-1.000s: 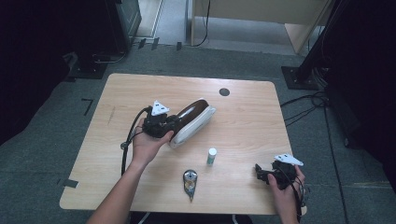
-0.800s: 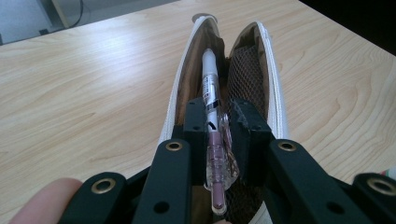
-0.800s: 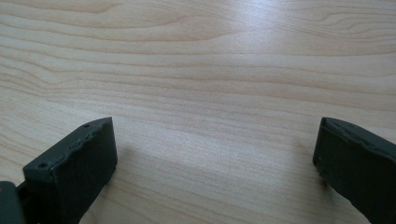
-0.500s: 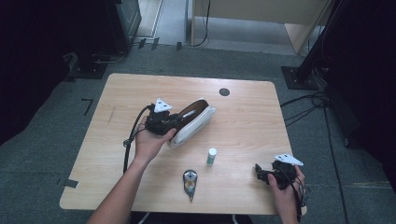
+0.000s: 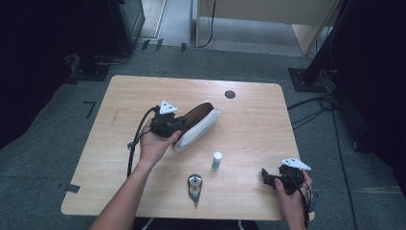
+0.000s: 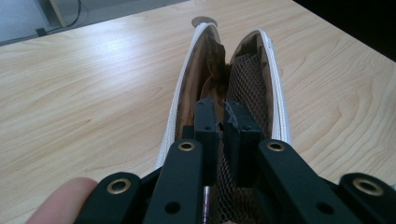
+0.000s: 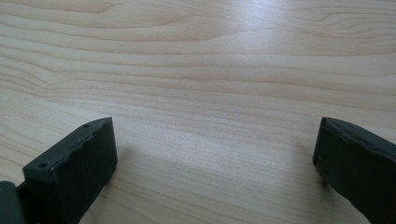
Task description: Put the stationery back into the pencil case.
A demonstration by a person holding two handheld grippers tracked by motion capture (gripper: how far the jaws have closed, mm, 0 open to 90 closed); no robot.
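Pouch [image 5: 198, 125], white outside, brown lining, zip open, lying near the middle of the table [image 5: 119, 96] with its mouth up. Left gripper [image 5: 178, 130] at the pouch's near end, jaws nearly together inside the mouth, pinching the mesh pocket [image 6: 243, 84] between the pads; the jaws have just closed a little further, the mesh between them. Right gripper [image 5: 265, 176] at the table's near right corner, well apart from the pouch, jaws wide and nothing between them. Handling, by judgement: light, soft and floppy, walls likely to sag and fold once lifted; the mesh is thin and may stretch or snag, so a firmer hold would be the stitched zip rim or the end seam; a pull on one side alone would probably tip the mouth shut. Other items: small bottle [image 5: 217, 160] upright just in front of the pouch, keyring-like metal piece [image 5: 194, 185] nearer the person, dark round inlay [image 5: 230, 94] at the far edge. High view gives the layout, both hands and the loose items, but not what the left jaws bite on. Left gripper view gives the lining, the mesh and the pinch itself. Right gripper view gives bare wood between two spread pads [image 7: 79, 158]
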